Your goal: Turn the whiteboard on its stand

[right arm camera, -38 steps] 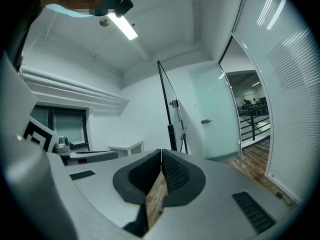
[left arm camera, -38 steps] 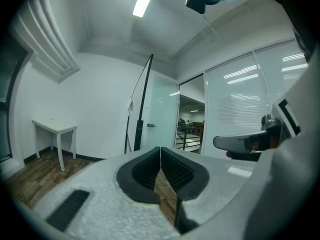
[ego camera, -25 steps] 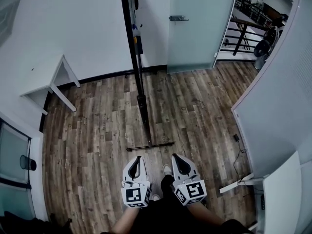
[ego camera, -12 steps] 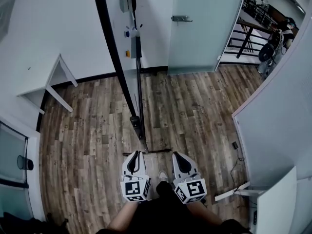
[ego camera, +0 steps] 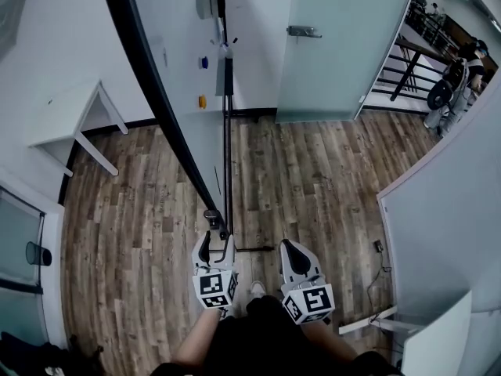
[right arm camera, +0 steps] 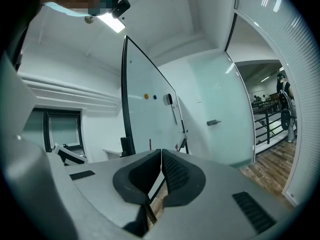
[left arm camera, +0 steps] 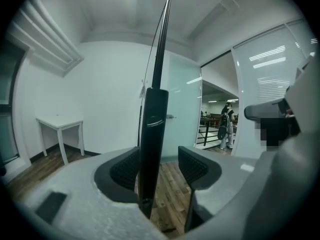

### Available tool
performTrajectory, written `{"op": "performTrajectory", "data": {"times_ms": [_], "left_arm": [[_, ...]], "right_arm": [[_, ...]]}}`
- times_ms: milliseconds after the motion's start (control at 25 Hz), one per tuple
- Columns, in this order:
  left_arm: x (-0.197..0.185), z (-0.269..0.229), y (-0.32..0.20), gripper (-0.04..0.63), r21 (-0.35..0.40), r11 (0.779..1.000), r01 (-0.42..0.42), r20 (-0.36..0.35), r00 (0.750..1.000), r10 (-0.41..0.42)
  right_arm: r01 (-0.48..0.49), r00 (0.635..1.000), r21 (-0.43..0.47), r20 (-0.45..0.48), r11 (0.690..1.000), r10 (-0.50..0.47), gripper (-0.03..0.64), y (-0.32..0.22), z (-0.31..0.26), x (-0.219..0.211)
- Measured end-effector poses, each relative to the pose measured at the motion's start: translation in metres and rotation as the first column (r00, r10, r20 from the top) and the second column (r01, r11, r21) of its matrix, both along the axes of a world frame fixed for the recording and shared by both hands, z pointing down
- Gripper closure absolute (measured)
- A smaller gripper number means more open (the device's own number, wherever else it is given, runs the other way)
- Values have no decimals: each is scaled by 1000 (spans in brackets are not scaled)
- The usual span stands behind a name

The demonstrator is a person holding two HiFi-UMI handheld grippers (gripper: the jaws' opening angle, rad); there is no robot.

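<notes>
a: where's the whiteboard (ego camera: 182,77)?
b: straight ahead of us on its stand (ego camera: 228,163). its black frame edge (left arm camera: 152,144) comes down to our left gripper (left arm camera: 159,166).
a: tongs?
b: the left ones have just been opening and stand wide. the frame edge is between the pads, close by the left pad and clear of the right one, nothing clamped. the right gripper (right arm camera: 161,171) has its jaws together, empty, just beside the left over the wood floor (ego camera: 313,178).
a: how will it handle?
b: we judge it stiff and big, so slow to start swinging and slow to stop (the pivot should carry the weight, not us). the writing face looks slick, poor for pads.
a: so where do we take it?
b: on the frame edge, low down, where the left jaws straddle it. we'd close there and push round steadily. we'd watch the stand's foot bar (ego camera: 254,249) near our feet, it may shift if we shove hard.
</notes>
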State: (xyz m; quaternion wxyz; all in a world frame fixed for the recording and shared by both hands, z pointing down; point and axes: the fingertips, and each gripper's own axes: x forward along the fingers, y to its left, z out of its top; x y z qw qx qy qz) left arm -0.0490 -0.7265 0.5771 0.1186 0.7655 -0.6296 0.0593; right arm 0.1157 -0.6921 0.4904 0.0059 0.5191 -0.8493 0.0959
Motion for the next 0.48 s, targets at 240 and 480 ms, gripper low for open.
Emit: {"op": "performTrajectory", "data": {"times_ms": [240, 480], "left_arm": [[-9, 18, -36, 347, -23, 999, 31, 39, 999, -30], [-8, 19, -65, 347, -19, 999, 39, 57, 998, -38]], "right_arm": [[21, 1000, -3, 2, 1000, -21, 601, -23, 2, 1], [16, 1000, -26, 4, 1000, -16, 601, -34, 8, 5]]}}
